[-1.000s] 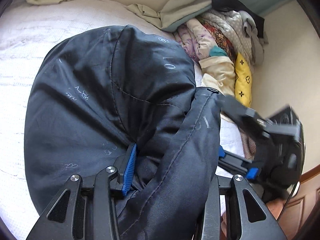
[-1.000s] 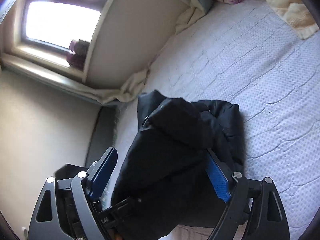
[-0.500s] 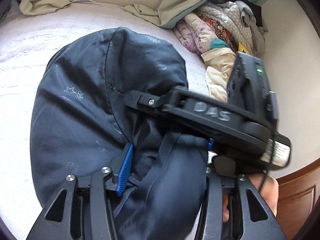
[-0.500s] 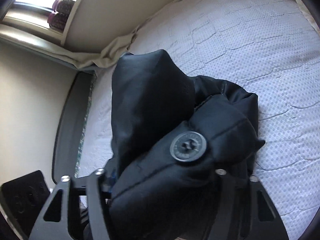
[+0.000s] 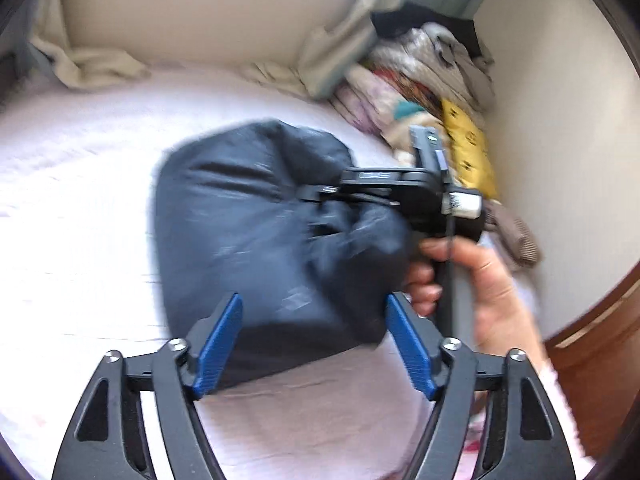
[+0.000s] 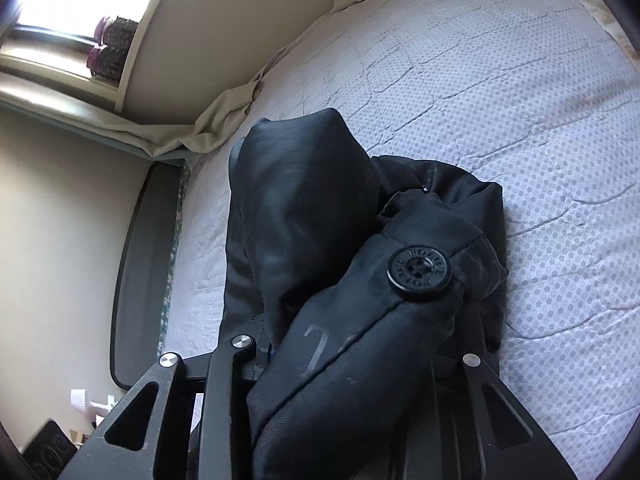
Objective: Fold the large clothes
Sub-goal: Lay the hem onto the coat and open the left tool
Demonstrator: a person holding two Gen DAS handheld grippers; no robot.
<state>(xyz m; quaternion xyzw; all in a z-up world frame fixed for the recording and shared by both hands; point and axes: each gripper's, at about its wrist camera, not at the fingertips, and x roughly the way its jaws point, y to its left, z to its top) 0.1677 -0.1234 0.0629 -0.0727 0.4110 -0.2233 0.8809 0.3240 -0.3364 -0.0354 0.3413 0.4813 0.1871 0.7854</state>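
Now mid-handover: R gripper (image 6: pixel 352 360) has just clamped jacket (image 5: pixel 256 232) roll, L gripper (image 5: pixel 314 344) has just spread, empty, jacket ahead; next, R sets roll down w/o unrolling.

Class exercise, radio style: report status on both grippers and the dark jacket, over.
Left gripper open, jaws just opening, clear of the jacket. Right gripper closing, shut on jacket fold. Jacket bundled on bed. Nothing in the way.

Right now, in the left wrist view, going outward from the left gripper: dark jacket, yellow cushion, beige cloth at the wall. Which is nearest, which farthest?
1. Dark jacket, right ahead of the left gripper.
2. Yellow cushion, right, by the wall.
3. Beige cloth, far left, at the bed's far edge.
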